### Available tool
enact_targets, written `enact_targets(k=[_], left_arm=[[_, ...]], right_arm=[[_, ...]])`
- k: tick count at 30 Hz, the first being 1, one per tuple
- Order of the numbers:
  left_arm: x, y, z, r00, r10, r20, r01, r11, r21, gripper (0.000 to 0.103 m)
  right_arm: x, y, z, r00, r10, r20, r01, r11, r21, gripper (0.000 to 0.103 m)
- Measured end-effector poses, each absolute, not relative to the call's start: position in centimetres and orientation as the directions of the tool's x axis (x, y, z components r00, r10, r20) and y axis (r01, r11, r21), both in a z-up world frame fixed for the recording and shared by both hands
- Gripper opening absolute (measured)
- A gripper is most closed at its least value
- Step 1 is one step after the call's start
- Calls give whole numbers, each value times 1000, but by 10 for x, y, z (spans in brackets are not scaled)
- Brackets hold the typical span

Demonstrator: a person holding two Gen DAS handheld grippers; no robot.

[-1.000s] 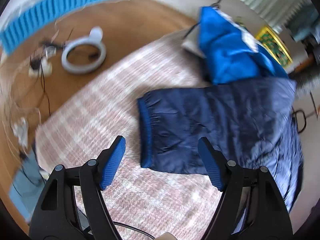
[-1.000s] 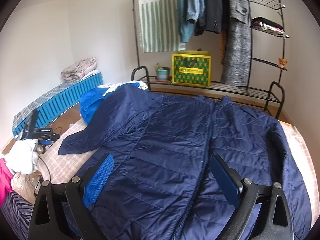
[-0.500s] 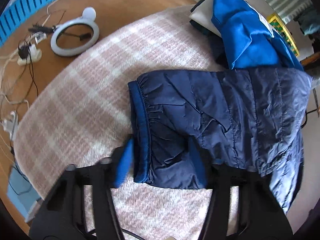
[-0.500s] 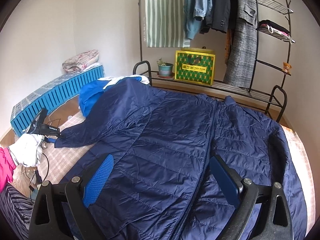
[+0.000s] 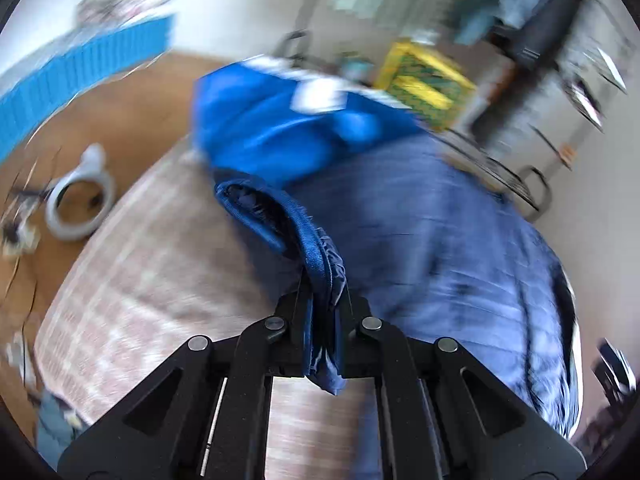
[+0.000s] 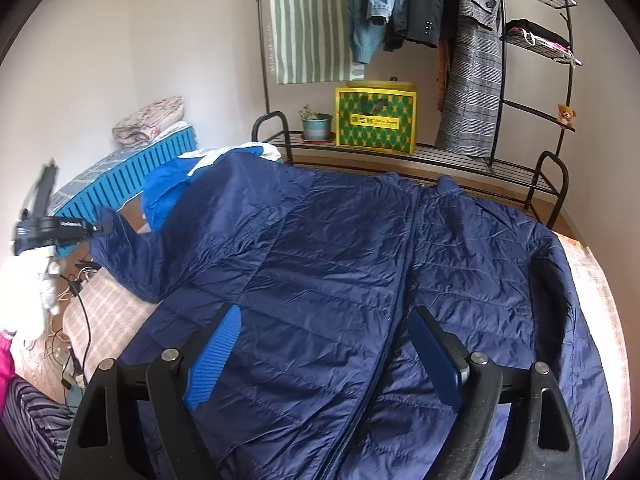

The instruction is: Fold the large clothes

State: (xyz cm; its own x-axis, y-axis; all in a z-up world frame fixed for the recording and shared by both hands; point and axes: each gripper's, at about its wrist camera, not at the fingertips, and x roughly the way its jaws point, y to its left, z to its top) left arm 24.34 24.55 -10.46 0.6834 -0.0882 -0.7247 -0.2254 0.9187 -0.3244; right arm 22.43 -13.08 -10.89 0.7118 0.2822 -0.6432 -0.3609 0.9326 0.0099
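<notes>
A navy quilted jacket lies spread front up on a pink checked rug, its zip running down the middle. My left gripper is shut on the jacket's sleeve cuff and holds it lifted off the rug; the view is blurred. In the right wrist view the left gripper shows at far left with the sleeve raised. My right gripper is open and empty above the jacket's lower front.
A bright blue garment lies past the sleeve. A white ring light and cables sit on the wood floor. A black clothes rack with a yellow box and plant pot stands behind. A blue slatted crate is at left.
My left gripper closed on the sleeve cuff and lifted it off the rug, swinging up toward the jacket body. My right gripper stayed open over the jacket.
</notes>
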Motion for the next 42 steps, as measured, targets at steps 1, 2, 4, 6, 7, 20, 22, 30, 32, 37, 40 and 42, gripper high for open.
enact_targets(k=[1, 2, 4, 6, 7, 20, 22, 30, 32, 37, 40, 42], left_arm=[[245, 218, -96, 691, -106, -715, -171, 937, -305, 6], [247, 200, -91, 694, -120, -710, -134, 947, -291, 6], [251, 159, -85, 694, -149, -705, -42, 968, -247, 6], [257, 122, -80, 692, -166, -702, 25, 978, -206, 6], [259, 96, -79, 690, -183, -701, 76, 980, -181, 6], [296, -24, -120, 563, -280, -778, 262, 953, -153, 6], [299, -27, -124, 551, -283, -785, 262, 952, -160, 6], [297, -23, -109, 599, -258, -758, 242, 961, -135, 44], [294, -15, -103, 612, -254, -749, 240, 962, -130, 44], [278, 7, -98, 667, -172, -725, 211, 977, -38, 44], [271, 30, -97, 686, -118, -718, 168, 986, -2, 44], [267, 43, -98, 694, -80, -715, 139, 990, 25, 44]], right_arm=[[226, -131, -109, 714, 278, -643, -357, 934, 7, 86], [229, -133, -109, 716, 272, -643, -351, 936, 5, 86], [232, -136, -108, 714, 270, -646, -343, 939, 13, 85], [237, -140, -108, 708, 271, -652, -334, 942, 30, 82], [239, -143, -108, 705, 271, -655, -330, 943, 35, 82], [275, -203, -121, 675, 206, -708, -176, 977, 117, 80], [280, -210, -124, 665, 217, -715, -158, 976, 150, 79], [301, -201, -135, 622, 272, -734, -169, 962, 213, 79], [307, -196, -142, 601, 288, -746, -171, 958, 232, 79], [321, -188, -165, 526, 345, -777, -173, 938, 299, 79], [331, -177, -181, 480, 344, -807, -163, 939, 304, 80], [340, -169, -193, 449, 348, -823, -156, 938, 311, 80]])
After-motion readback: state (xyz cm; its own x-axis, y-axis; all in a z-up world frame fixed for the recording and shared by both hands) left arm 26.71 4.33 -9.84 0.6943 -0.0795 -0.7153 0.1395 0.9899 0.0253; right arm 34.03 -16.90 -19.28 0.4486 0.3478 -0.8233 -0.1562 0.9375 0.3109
